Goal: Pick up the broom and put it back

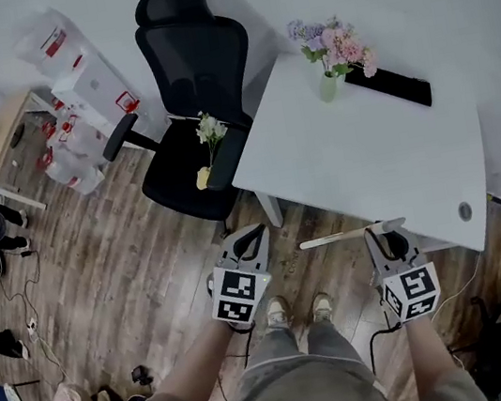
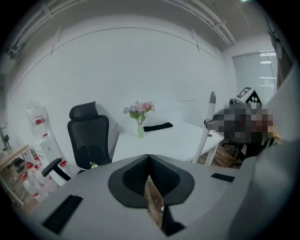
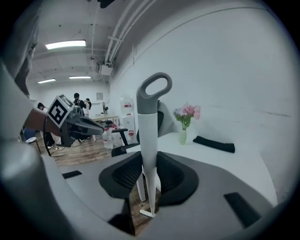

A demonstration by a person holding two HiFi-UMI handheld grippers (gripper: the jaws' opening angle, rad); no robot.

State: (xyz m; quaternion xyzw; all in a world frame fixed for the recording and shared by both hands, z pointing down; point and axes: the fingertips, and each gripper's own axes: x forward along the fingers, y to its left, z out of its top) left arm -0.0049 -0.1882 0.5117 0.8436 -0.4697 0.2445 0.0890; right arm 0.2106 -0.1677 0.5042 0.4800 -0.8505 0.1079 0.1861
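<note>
We've got the broom (image 3: 149, 136) clamped by its handle in the right gripper (image 3: 147, 180) beside the table (image 1: 367, 156), left gripper (image 2: 149, 161) shut on nothing; pickup's prob. done (brush end unseen), next carry it back w/o clipping furniture.

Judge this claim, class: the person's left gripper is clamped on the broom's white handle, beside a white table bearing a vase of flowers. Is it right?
No. The right gripper view shows the right gripper clamped on the broom's white handle; the left gripper is shut on nothing. The white table bearing a vase of flowers stands as stated.
</note>
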